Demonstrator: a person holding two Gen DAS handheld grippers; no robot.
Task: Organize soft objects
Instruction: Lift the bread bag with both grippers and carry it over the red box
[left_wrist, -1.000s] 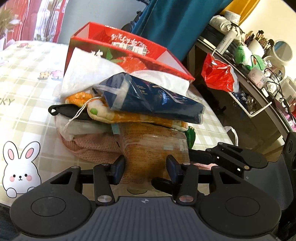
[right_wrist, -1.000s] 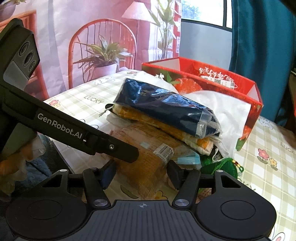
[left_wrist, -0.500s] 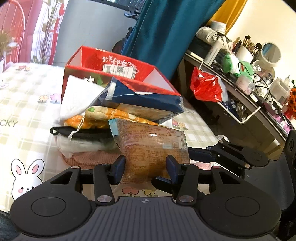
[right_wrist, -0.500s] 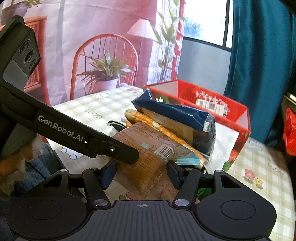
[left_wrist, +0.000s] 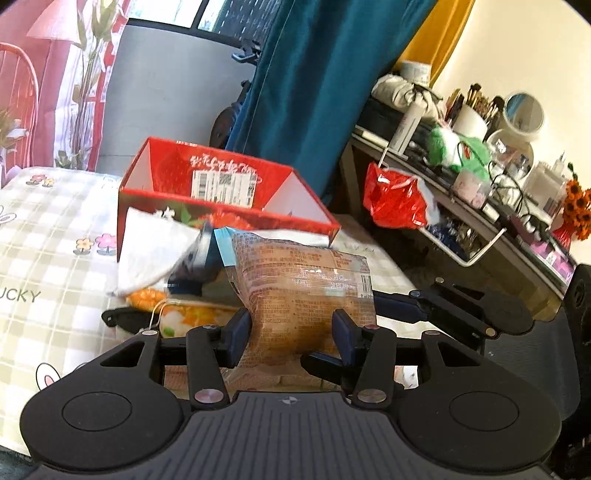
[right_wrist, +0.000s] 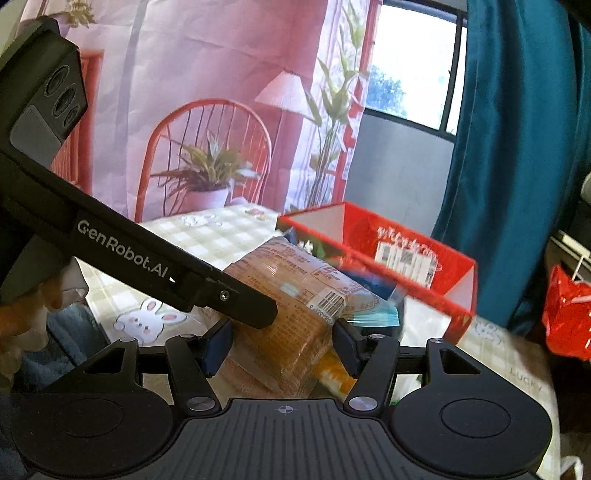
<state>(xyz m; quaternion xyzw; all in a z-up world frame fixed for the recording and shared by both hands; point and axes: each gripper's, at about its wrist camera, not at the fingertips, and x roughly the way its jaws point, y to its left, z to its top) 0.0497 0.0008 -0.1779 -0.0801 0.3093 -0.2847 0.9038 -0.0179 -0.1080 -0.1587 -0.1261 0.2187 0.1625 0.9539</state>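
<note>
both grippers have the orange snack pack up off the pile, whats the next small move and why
Probably carry it level toward the open red cardboard box behind the pile. The left hand-held gripper and right hand-held gripper both clamp the orange plastic snack pack, which sits above the white cloth bag and dark blue packet, and the box's interior looks free.

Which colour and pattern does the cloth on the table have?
Pale green-and-white check tablecloth, seen best in the left wrist view.
</note>
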